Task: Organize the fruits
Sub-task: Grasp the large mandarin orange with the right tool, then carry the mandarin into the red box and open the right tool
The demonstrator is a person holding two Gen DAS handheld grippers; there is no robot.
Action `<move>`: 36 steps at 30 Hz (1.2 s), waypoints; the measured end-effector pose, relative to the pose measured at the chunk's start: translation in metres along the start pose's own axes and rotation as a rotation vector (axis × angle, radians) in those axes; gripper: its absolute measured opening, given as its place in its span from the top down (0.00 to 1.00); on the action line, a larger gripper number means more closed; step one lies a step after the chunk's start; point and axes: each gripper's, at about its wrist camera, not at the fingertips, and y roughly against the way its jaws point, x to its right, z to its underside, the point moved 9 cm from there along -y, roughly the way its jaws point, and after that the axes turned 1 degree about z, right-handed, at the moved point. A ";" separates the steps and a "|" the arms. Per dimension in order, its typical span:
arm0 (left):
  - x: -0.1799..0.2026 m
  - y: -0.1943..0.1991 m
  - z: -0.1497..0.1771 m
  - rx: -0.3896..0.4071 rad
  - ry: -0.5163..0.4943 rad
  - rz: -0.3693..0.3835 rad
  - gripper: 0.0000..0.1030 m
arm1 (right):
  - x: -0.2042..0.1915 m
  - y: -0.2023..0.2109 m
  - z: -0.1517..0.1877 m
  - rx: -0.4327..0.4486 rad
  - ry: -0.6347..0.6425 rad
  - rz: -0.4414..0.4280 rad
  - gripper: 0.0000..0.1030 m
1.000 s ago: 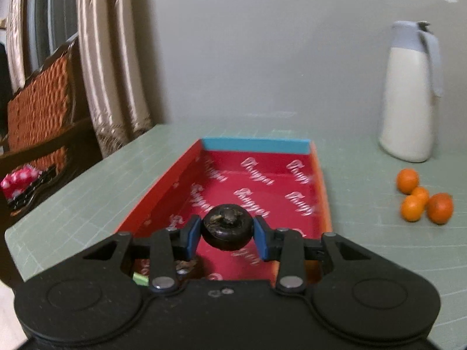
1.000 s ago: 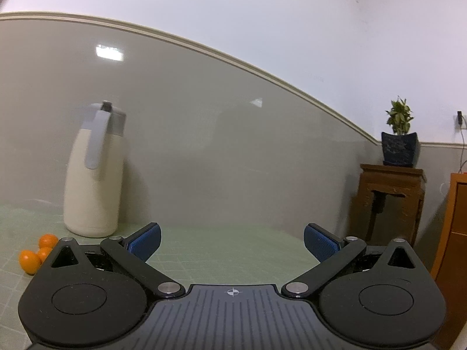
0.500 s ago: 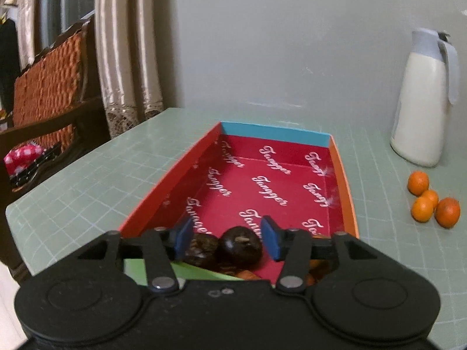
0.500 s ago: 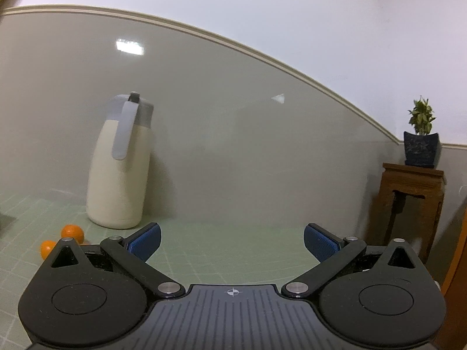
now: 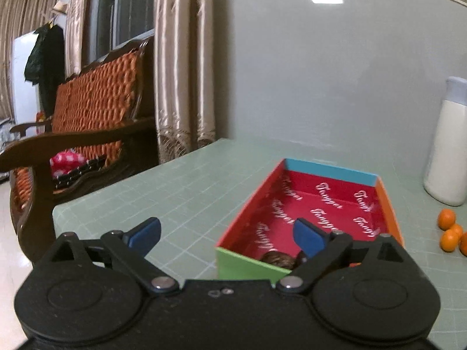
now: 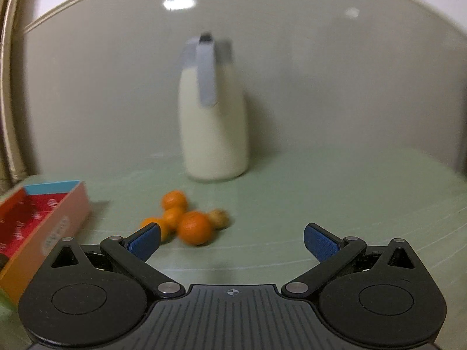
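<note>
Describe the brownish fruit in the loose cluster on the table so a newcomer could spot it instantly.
Find the tall cream jug standing by the wall on the green table. In front of it lies a cluster of oranges. The brownish fruit sits at the cluster's right edge, the only dull tan piece among bright orange ones.

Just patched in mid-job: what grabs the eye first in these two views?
The red box with white lettering, on the green table, with dark fruit at its near end. Right of it, a cluster of oranges lies in front of the cream jug. The left gripper is opening with nothing between its fingers; the right gripper is open and faces the oranges.
</note>
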 end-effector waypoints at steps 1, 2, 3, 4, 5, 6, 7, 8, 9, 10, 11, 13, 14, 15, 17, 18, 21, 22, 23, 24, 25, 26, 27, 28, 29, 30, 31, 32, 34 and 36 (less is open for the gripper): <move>-0.005 -0.002 -0.001 0.000 0.014 -0.009 0.11 | -0.003 -0.006 -0.001 -0.015 -0.012 -0.012 0.00; -0.011 -0.002 -0.003 0.002 0.027 -0.021 0.11 | -0.006 -0.013 -0.003 -0.024 -0.015 -0.021 0.00; -0.016 -0.002 -0.004 0.004 0.042 -0.034 0.11 | -0.009 -0.019 -0.006 -0.028 -0.012 -0.023 0.00; -0.022 -0.003 -0.005 0.006 0.060 -0.048 0.10 | -0.012 -0.026 -0.008 -0.036 -0.005 -0.026 0.00; -0.028 -0.003 -0.006 0.004 0.078 -0.062 0.09 | -0.015 -0.032 -0.009 -0.044 -0.001 -0.028 0.00; -0.035 -0.005 -0.006 -0.001 0.098 -0.073 0.09 | -0.016 -0.037 -0.010 -0.054 0.002 -0.028 0.00; -0.040 -0.005 -0.005 -0.007 0.110 -0.075 0.09 | -0.018 -0.043 -0.012 -0.061 0.005 -0.029 0.00; -0.044 -0.007 -0.005 -0.015 0.122 -0.074 0.09 | -0.019 -0.049 -0.013 -0.064 0.005 -0.026 0.00; -0.048 -0.009 -0.004 -0.023 0.129 -0.075 0.09 | -0.019 -0.053 -0.014 -0.066 0.004 -0.023 0.02; -0.052 -0.010 -0.003 -0.031 0.132 -0.080 0.09 | -0.019 -0.058 -0.014 -0.068 -0.001 -0.021 0.18; -0.054 -0.011 -0.002 -0.034 0.132 -0.084 0.09 | -0.019 -0.062 -0.014 -0.078 -0.008 -0.020 0.30; -0.059 -0.011 -0.002 -0.036 0.134 -0.092 0.09 | -0.016 -0.070 -0.011 -0.116 -0.032 -0.017 0.55; -0.060 -0.011 -0.002 -0.038 0.133 -0.095 0.09 | -0.015 -0.073 -0.010 -0.124 -0.043 -0.014 0.55; -0.061 -0.011 -0.001 -0.041 0.132 -0.093 0.09 | -0.014 -0.075 -0.010 -0.122 -0.053 -0.014 0.55; -0.060 -0.012 0.000 -0.044 0.128 -0.087 0.09 | -0.016 -0.076 -0.010 -0.127 -0.041 -0.023 0.55; -0.060 -0.011 0.000 -0.044 0.126 -0.086 0.09 | -0.018 -0.078 -0.009 -0.134 -0.031 -0.029 0.55; -0.059 -0.011 -0.001 -0.041 0.123 -0.084 0.09 | -0.021 -0.084 -0.003 -0.160 -0.053 -0.064 0.54; -0.059 -0.010 0.000 -0.042 0.122 -0.083 0.09 | -0.022 -0.085 -0.003 -0.170 -0.059 -0.075 0.54; -0.059 -0.011 0.000 -0.043 0.121 -0.082 0.09 | -0.022 -0.086 -0.002 -0.178 -0.066 -0.085 0.54; -0.059 -0.011 0.000 -0.045 0.119 -0.083 0.09 | -0.023 -0.087 -0.001 -0.183 -0.073 -0.090 0.54; -0.059 -0.011 0.001 -0.049 0.118 -0.084 0.09 | -0.024 -0.089 0.001 -0.195 -0.081 -0.096 0.54; -0.060 -0.012 0.001 -0.052 0.119 -0.085 0.09 | -0.025 -0.091 0.004 -0.215 -0.086 -0.103 0.54; -0.061 -0.012 0.001 -0.055 0.123 -0.087 0.09 | -0.025 -0.092 0.006 -0.223 -0.094 -0.112 0.55; -0.063 -0.013 0.001 -0.055 0.127 -0.091 0.09 | -0.024 -0.091 0.006 -0.216 -0.102 -0.112 0.55; -0.064 -0.013 0.001 -0.055 0.133 -0.096 0.09 | -0.023 -0.090 0.006 -0.212 -0.110 -0.113 0.58; -0.066 -0.013 0.001 -0.056 0.140 -0.101 0.09 | -0.022 -0.088 0.005 -0.203 -0.112 -0.113 0.60; -0.068 -0.013 0.001 -0.057 0.146 -0.105 0.09 | -0.023 -0.087 0.004 -0.199 -0.111 -0.114 0.60; -0.069 -0.014 0.001 -0.059 0.152 -0.110 0.09 | -0.022 -0.086 0.004 -0.191 -0.110 -0.113 0.60; -0.073 -0.013 0.002 -0.062 0.157 -0.120 0.09 | -0.024 -0.082 0.001 -0.164 -0.090 -0.106 0.60; -0.076 -0.013 0.002 -0.064 0.162 -0.128 0.09 | -0.026 -0.076 -0.003 -0.134 -0.062 -0.102 0.60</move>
